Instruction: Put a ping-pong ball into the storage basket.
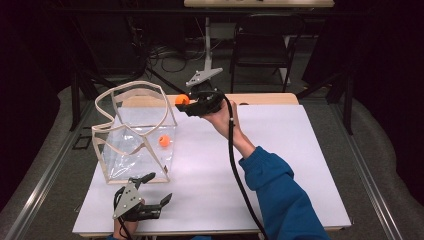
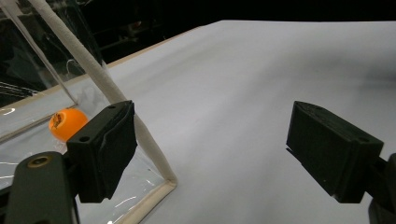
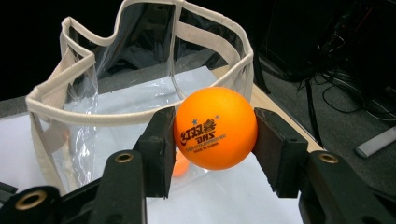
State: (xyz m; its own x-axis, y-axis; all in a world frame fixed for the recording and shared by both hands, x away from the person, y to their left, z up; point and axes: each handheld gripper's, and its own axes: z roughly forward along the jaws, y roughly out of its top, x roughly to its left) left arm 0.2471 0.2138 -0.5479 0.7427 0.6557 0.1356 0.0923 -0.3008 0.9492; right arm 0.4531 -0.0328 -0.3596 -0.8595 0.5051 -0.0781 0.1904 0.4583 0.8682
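Left gripper (image 1: 156,189): nearest me, jaws apart and empty, at the table's (image 1: 280,165) near-left corner.
Bag (image 1: 135,132): clear, floppy, by the left edge; I feared clipping its rim.
Right gripper (image 3: 211,133): clenched on the orange ball (image 3: 215,127), beside the bag's rim near the far edge.
Loose ball (image 1: 164,141): inside the bag.

One ball (image 1: 164,141) inside the bag (image 1: 120,150) at the table's (image 1: 280,165) left, another ball (image 1: 182,99) just beside its far rim.

Dim lab or studio: cables (image 1: 165,52) on floor (folding chair (image 1: 260,42) behind white table (image 1: 280,165)).
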